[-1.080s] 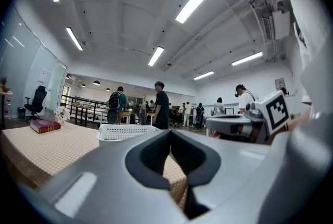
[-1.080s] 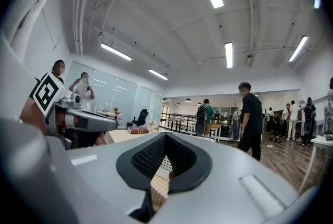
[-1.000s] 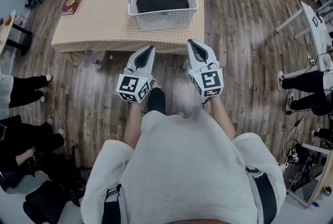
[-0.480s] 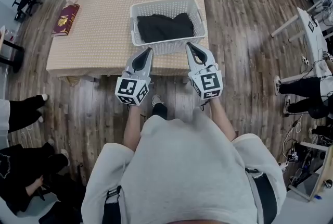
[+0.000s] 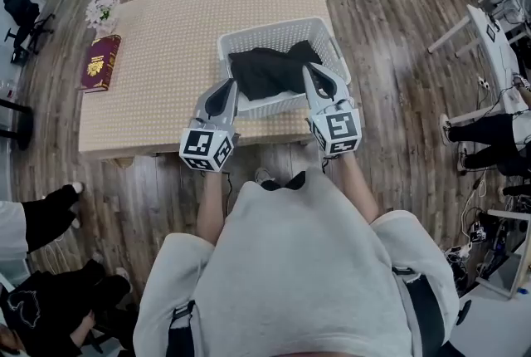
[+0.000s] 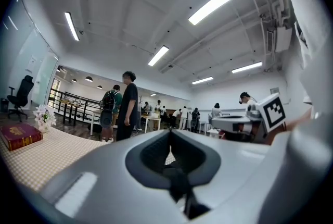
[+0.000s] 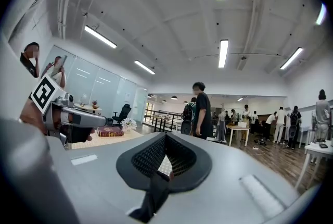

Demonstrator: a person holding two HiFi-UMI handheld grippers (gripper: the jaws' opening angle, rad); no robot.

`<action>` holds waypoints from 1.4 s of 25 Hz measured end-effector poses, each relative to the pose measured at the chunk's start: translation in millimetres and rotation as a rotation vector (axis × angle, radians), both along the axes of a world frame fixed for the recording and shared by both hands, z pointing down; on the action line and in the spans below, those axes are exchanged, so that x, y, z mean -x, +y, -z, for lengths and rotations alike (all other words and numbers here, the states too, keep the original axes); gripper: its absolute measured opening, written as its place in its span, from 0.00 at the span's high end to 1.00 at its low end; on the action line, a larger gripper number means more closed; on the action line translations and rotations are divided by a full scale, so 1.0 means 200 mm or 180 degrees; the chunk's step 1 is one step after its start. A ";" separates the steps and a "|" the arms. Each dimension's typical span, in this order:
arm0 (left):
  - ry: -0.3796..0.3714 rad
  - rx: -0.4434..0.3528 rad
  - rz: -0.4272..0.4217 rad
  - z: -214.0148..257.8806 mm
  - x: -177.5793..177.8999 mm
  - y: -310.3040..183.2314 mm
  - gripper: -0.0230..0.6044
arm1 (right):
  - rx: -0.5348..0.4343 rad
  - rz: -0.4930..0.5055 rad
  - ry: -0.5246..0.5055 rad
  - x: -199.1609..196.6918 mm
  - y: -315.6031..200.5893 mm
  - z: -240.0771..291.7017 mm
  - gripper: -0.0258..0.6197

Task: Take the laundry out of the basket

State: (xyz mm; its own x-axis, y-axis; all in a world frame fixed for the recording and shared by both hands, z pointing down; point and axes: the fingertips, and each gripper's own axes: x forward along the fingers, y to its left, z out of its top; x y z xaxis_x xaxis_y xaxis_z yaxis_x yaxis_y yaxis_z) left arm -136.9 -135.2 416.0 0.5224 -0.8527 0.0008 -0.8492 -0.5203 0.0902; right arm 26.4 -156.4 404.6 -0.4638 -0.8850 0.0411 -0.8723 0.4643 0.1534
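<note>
- We hold the left tongs [image 5: 230,85] clenched: in the left gripper view the two jaws meet at the tip with nothing between them.
- We hold the right tongs [image 5: 309,68] clenched too, jaws pressed together and empty in the right gripper view.
- Both tongs point level, away from us and toward the counter [image 5: 158,73], side by side and well apart from each other.
- The white basket [image 5: 278,24] stands on the right part of the counter, near the edge closest to us.
- The dark laundry [image 5: 265,69] lies bunched inside the basket, with neither tongs gripping it.
- From the head view, the left tongs' tip sits at the basket's near left corner, and the right tongs' tip overlaps the basket's right side, just beside the laundry; we cannot tell whether either touches the basket.
- A red book [image 5: 99,62] and a bunch of white flowers [image 5: 101,11] rest at the counter's far left, well apart from the basket.
</note>
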 end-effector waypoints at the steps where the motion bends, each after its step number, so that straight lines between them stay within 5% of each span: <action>1: 0.0017 0.0008 0.0006 0.00 0.02 -0.02 0.95 | 0.0010 -0.0017 0.0003 0.01 -0.02 0.00 0.96; 19: 0.0020 0.0142 0.0277 -0.10 0.18 -0.40 0.95 | 0.0060 0.0100 -0.0067 0.10 -0.47 -0.04 0.96; 35: -0.0208 -0.0027 0.0526 0.01 0.07 -0.84 0.95 | -0.0028 0.0366 -0.0223 0.02 -0.96 0.01 0.96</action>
State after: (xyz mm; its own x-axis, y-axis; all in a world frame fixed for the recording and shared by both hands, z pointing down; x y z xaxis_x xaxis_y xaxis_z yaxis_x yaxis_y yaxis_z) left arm -150.8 -303.0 413.6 0.3743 -0.9270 0.0226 -0.9271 -0.3736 0.0283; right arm 23.2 -347.8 403.2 -0.5636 -0.8260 -0.0026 -0.8222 0.5607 0.0985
